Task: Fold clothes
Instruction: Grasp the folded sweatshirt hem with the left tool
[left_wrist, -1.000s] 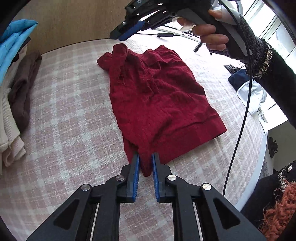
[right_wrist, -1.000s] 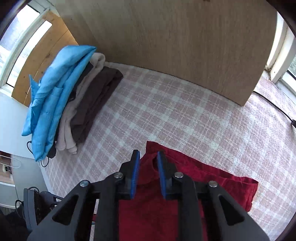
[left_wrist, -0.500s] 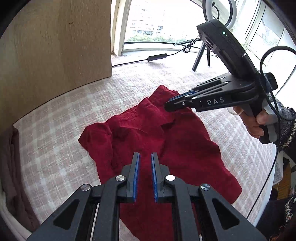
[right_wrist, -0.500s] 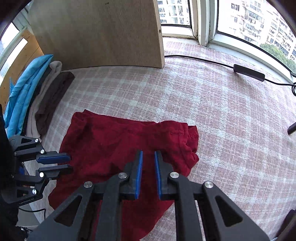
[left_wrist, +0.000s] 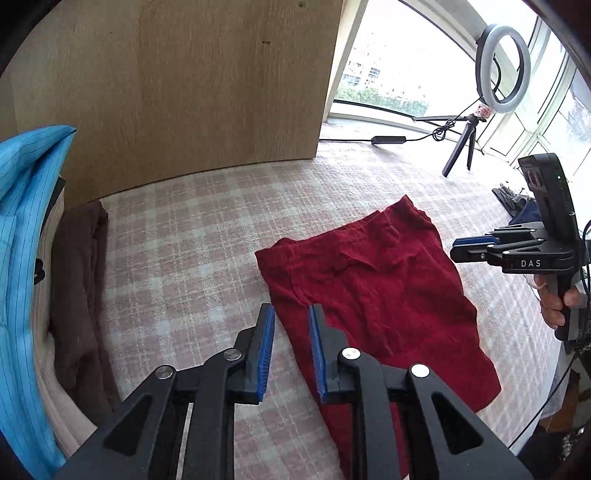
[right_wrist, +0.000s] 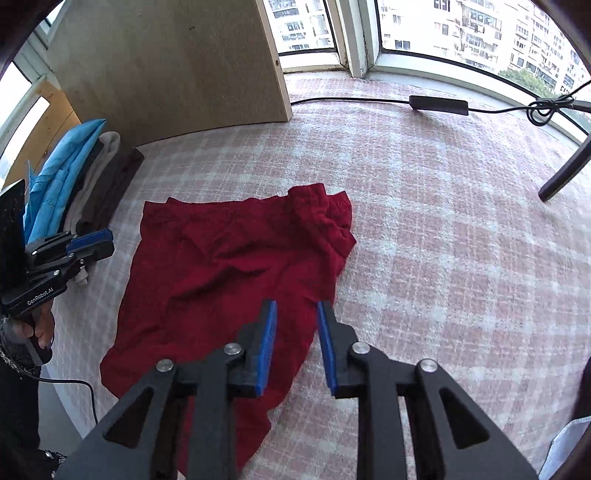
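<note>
Far left: stack of folded clothes (left_wrist: 33, 258) at the counter's left edge, with a light blue garment (left_wrist: 18, 221) on top, a cream piece under it and a brown piece (left_wrist: 79, 295) at the side nearest the centre. A wooden panel (left_wrist: 184, 92) stands upright behind the stack.

Left hand-held gripper (left_wrist: 290, 347): jaws parted by a moderate gap, blue pads facing each other, nothing between them. It hovers over the left edge of the red garment (left_wrist: 369, 295); whether the tips touch the cloth cannot be told. In the right wrist view the same gripper (right_wrist: 88, 242) sits at the garment's left side, held by a hand (right_wrist: 37, 328).

Centre: the red garment (right_wrist: 236, 280) lies spread on the checked pink-and-white counter (left_wrist: 184, 240), rumpled, with a bunched fold at its far right corner. It is well apart from the folded stack.

Right hand-held gripper (right_wrist: 295, 343): jaws likewise parted, empty, above the garment's near right edge. In the left wrist view it (left_wrist: 456, 249) hangs just off the garment's right side, gripped by a hand (left_wrist: 554, 306).

Far right, back: a ring light (left_wrist: 502, 66) on a small tripod, its cable with an inline box (right_wrist: 439, 103) running along the counter below the window.
</note>
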